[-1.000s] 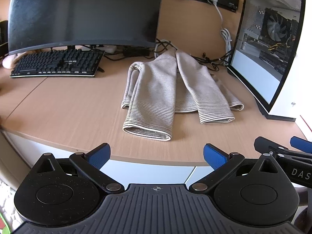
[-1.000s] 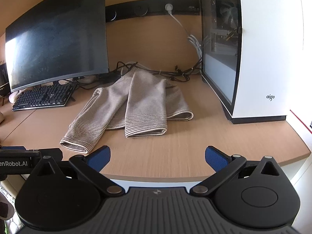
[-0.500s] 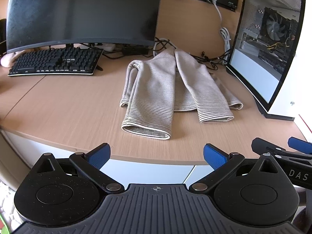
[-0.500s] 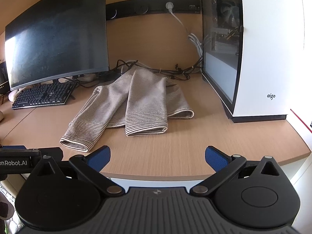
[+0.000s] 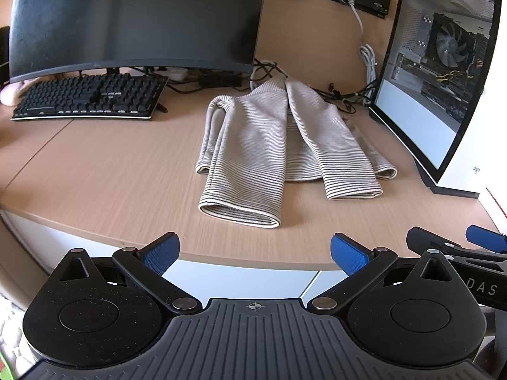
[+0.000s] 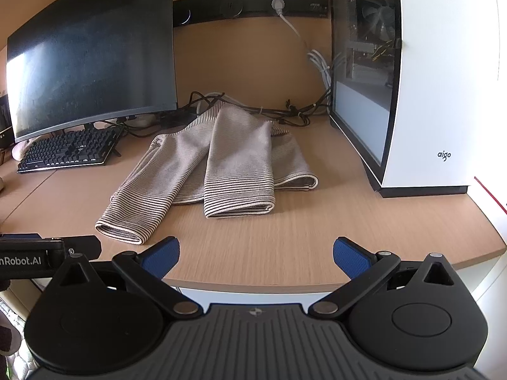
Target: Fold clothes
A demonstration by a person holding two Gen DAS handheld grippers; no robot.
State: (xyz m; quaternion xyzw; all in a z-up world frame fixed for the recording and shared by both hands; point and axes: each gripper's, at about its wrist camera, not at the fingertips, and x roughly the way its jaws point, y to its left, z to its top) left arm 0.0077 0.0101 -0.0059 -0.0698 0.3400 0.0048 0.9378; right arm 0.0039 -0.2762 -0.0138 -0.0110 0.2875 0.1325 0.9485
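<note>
Left wrist view
Left gripper pose: the left gripper (image 5: 254, 251) is held level just off the near edge of the desk (image 5: 104, 177), its blue pads spread wide with nothing between them.
Right gripper: part of the right gripper (image 5: 456, 247) is seen at the right edge, beside the left one; its spread cannot be told from here.
Garment look: a beige sweater (image 5: 279, 145) with fine dark stripes is laid flat, both sleeves drawn forward over the body, cuffs pointing to the near edge.
Garment place: it is set mid-desk between the keyboard (image 5: 88, 98) and the white computer case (image 5: 443, 88), ahead of the gripper and apart from it; the left cuff is the nearest part.

Right wrist view
Right gripper pose: the right gripper (image 6: 256, 253) is held level at the desk (image 6: 348, 221) edge, pads wide apart and empty.
Left gripper: its black body (image 6: 47, 251) is seen at the left edge.
Garment look: the sweater (image 6: 221, 158) is seen with two sleeves side by side, hem showing at the right.
Garment place: it lies ahead and slightly left, untouched, in front of the monitor (image 6: 92, 60) and cables.
</note>
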